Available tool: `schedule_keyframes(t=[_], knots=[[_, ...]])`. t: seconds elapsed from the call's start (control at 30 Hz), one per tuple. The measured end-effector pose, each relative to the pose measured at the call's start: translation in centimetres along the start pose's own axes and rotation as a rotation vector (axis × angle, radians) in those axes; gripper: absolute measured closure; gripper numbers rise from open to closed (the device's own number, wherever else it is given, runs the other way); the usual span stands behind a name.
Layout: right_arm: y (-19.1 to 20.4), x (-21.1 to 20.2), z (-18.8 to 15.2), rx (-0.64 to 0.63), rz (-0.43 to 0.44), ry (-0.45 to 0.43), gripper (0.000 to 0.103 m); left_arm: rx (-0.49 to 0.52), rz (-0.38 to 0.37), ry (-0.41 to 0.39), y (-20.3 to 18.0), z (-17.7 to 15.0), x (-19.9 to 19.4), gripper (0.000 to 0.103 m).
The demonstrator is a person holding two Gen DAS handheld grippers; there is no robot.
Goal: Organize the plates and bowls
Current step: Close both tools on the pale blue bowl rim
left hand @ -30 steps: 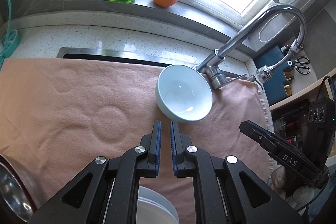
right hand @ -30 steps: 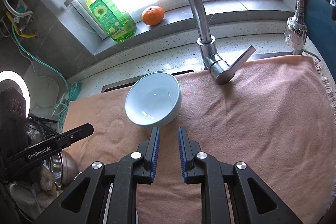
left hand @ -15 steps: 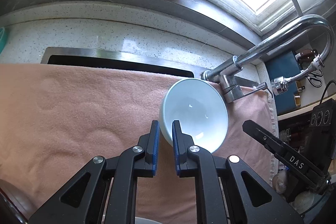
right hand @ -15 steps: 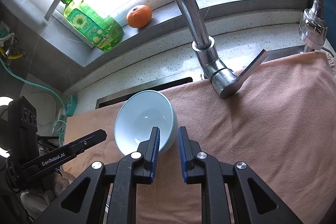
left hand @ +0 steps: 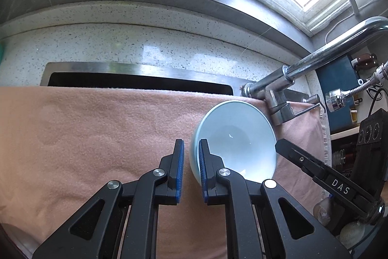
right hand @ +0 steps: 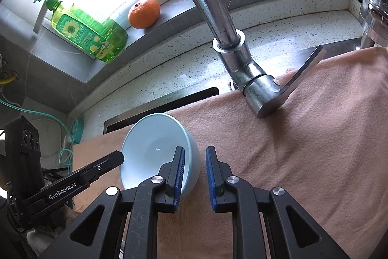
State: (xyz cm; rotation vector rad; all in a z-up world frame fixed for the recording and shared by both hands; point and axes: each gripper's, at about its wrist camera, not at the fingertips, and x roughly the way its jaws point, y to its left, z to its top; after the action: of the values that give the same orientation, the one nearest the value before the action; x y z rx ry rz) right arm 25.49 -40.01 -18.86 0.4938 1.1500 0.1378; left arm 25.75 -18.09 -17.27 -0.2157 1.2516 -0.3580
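Pale blue bowl (left hand: 236,140): set upright on the pink towel (left hand: 84,137) near its back edge, just before the chrome tap (right hand: 245,69). Left gripper (left hand: 191,168): jaws nearly pressed together, straddling the bowl's left rim. Right gripper (right hand: 195,176): jaws narrowly parted, straddling the right rim; contact cannot be told. Dish soap bottle (right hand: 84,33) and orange (right hand: 144,13): kept on the windowsill.

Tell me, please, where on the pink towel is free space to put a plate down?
Widest free patch: the towel left of the light blue bowl, below the dark sink slot. Another lies on the bowl's other side, in front of the faucet handle. Around the bowl it is crowded: the left gripper and the right gripper both straddle its rim.
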Motion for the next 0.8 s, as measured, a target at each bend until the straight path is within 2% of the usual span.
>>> schedule_keyframes(t=[0.33, 0.5, 0.8], knots=[[0.3, 1.4, -0.2, -0.011, -0.015, 0.032, 0.088, 0.016, 0.009, -0.003, -0.1, -0.2, 0.4, 0.094], [0.6, 1.6, -0.4, -0.025, -0.018, 0.037, 0.096, 0.02, 0.002, -0.001, -0.2, -0.3, 0.5, 0.096], [1.2, 1.1, -0.6, -0.05, -0.034, 0.032, 0.096, 0.01, -0.006, -0.009, -0.2, -0.8, 0.0, 0.096]])
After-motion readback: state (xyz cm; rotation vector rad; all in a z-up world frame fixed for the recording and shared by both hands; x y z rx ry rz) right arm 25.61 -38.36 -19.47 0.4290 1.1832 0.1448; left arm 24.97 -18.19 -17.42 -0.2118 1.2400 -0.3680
